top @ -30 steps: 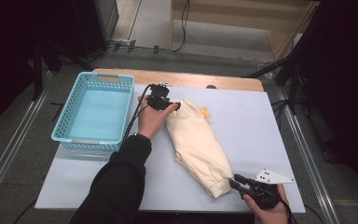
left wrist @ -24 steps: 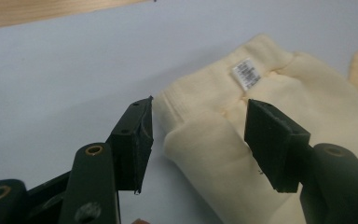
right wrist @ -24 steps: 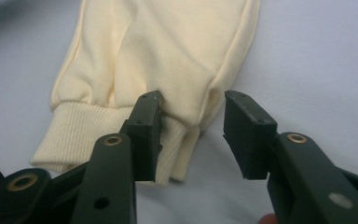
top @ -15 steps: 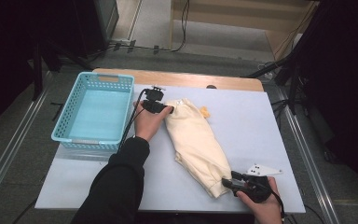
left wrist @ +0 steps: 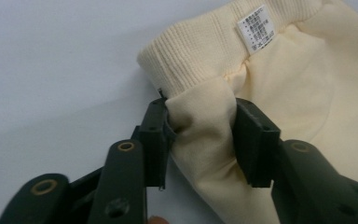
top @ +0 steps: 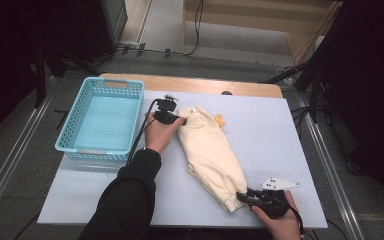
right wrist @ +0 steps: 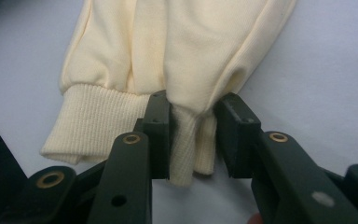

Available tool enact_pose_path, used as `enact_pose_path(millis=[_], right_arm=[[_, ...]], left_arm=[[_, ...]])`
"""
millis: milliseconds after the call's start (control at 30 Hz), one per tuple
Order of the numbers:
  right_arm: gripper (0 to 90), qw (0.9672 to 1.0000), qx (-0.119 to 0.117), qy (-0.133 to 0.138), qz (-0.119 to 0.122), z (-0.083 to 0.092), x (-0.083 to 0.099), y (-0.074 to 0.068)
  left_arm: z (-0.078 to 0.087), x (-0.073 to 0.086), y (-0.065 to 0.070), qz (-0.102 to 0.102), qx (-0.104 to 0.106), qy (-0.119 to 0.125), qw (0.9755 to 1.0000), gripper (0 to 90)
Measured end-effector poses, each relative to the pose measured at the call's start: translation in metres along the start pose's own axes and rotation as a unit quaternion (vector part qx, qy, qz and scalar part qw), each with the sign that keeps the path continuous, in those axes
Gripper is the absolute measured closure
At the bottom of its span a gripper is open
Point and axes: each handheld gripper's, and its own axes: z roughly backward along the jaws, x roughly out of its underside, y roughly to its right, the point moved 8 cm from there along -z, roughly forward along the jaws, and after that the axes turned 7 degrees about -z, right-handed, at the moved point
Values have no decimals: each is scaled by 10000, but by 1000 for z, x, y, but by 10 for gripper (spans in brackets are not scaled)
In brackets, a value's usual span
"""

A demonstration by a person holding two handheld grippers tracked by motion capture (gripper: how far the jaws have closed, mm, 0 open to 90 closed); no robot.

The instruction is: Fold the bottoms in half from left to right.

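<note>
High view: a folded cream cotton garment (top: 210, 155) lies slantwise on the pale blue tabletop (top: 280, 135), right of a light blue plastic basket (top: 102, 120), with the left tongs (top: 172, 117) at its far end and the right tongs (top: 247, 197) at its near end. Left tongs view: the jaws, just closing, pinch a fold (left wrist: 205, 121) below the ribbed waistband (left wrist: 191, 60) and its white care label (left wrist: 256, 28). Right tongs view: the jaws, likewise closing, bunch fabric beside a ribbed cuff (right wrist: 93, 121).

1. a pale blue tabletop (top: 280, 130) is seen, edged by a wooden strip (top: 195, 85) at its far side.
2. grey floor (top: 165, 35) and trailing cables (top: 197, 30) are seen beyond.
3. dark surroundings are seen on both sides.
</note>
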Motion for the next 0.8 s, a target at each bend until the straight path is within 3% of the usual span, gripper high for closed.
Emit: enact_pose_path(millis=[233,800], right_arm=[[673,10000,-31,29,67,-2,3,-15],[672,9992,-220,92,314,-22,10,-84]], left_arm=[[1,-2,1,-139,-63,53,9999,712],[-1,-9,4,-362,-61,87,9993,723]])
